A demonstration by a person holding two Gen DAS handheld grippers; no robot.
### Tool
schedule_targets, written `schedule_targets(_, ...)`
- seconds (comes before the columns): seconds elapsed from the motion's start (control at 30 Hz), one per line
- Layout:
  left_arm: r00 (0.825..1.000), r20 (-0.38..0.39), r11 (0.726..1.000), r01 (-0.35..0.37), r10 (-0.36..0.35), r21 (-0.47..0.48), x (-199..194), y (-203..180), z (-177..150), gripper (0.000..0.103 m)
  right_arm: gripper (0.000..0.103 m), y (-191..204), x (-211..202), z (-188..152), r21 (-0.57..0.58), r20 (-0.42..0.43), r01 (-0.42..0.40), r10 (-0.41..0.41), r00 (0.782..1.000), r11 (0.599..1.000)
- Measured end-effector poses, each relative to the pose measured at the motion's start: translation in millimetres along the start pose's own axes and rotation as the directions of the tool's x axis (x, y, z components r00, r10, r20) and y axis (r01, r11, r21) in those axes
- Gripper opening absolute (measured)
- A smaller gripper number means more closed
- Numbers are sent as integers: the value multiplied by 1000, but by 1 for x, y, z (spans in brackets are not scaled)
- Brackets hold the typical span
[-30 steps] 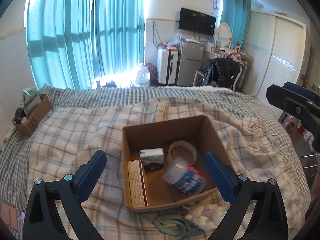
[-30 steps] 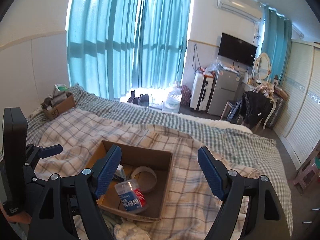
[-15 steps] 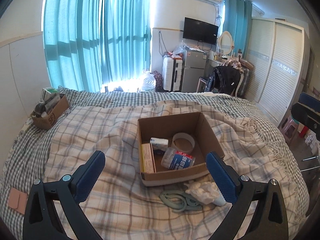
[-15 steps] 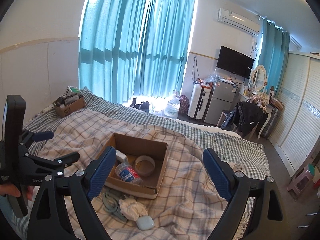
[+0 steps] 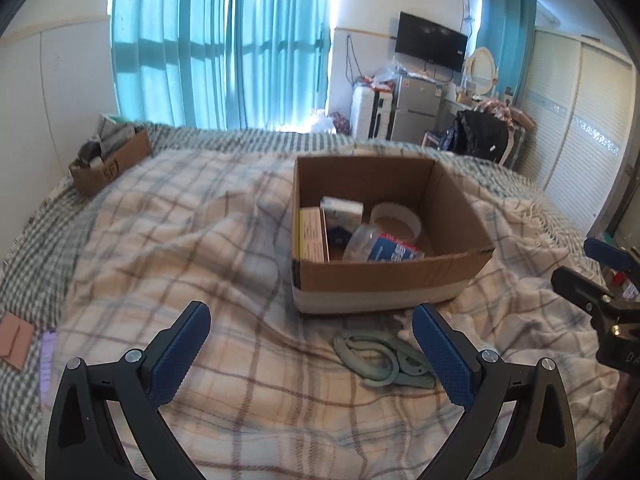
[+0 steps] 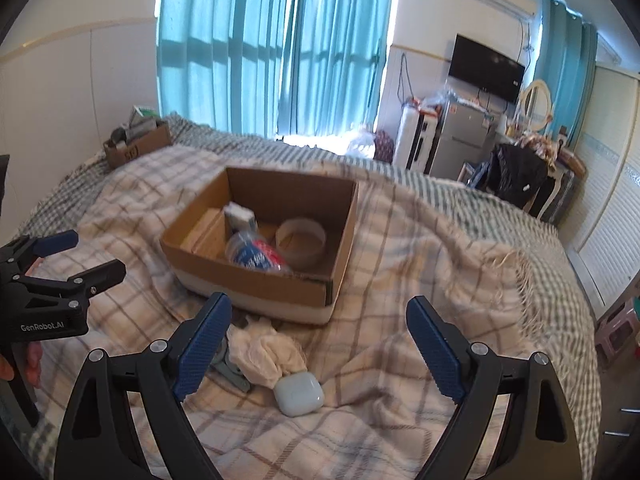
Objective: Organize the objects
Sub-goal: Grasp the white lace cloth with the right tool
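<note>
Spread wide, both sets of jaws, clamped on nothing: left gripper above the blanket short of the box, right gripper likewise, a little further right.

Loose on the plaid blanket, just in front of the cardboard box: grey-green clips, a crumpled white cloth, a pale earbud case. Already inside the box: a tape roll, a clear bottle with a red and blue label, a small white carton, a flat yellow-edged packet.

Likely next: fetch one of the loose three, probably the clips for the left side, the case or cloth for the right. Best done by coming down from above, straddling the narrow width, closing only once the pads sit low on both flanks, since soft bedding gives way and lets a thing tip.

Clips: lying flat, long axis roughly left to right in the left view, curved ends toward the left, handles toward the right beside the right finger. Case: lying flat, long axis slanted across the right view, touching the cloth. Cloth: no clear axis.

Further off: a second small carton near the bed's far left corner, teal curtains behind.
</note>
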State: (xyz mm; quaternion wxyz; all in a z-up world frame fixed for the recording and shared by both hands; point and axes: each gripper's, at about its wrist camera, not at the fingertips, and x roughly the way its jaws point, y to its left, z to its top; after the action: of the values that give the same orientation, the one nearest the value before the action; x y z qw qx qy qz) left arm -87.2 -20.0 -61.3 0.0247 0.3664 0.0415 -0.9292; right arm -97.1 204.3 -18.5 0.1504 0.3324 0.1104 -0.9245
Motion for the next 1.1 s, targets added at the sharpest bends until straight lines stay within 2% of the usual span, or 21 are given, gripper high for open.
schedule_targets(0.2,998,-65,999,-22,24,32,35,-5,-19,103,89,7,53,-28,-3,-116,-45,44,992,999)
schedule_targets(0.37,993,-114,999,-26,30,35,55,-3,-29,103,89,28,94,-40,-51,-240,-102,87,967,994)
schedule_targets(0.5,989,-146,1000,-24,26,21,63,1,-32,103,87,38,116,-44,-48,-304,-140,119,945,989)
schedule_targets(0.53,988,-150,999,-25,28,22,64,1,-33,103,78,40,122,-46,-48,-321,-144,121,939,988)
schedule_targets(0.57,988,-154,999,-24,28,23,65,1,-33,103,61,40,126,-48,-48,-341,-148,123,932,988)
schedule_targets(0.63,986,-162,999,-26,31,30,67,0,-34,103,43,40,131,-52,-47,-366,-151,124,922,987)
schedule_targets(0.67,986,-164,999,-28,33,36,67,-1,-35,103,32,40,128,-52,-46,-358,-152,125,925,987)
schedule_targets(0.73,985,-172,999,-27,34,43,67,-4,-37,103,20,36,118,-49,-42,-323,-146,124,938,988)
schedule_targets(0.93,983,-181,999,18,-10,42,62,-29,-35,103,18,-3,57,-29,5,-190,-96,95,977,995)
schedule_targets(1.1,981,-193,998,48,-38,49,69,-59,-30,103,18,-32,33,-19,29,-142,-23,27,990,999)
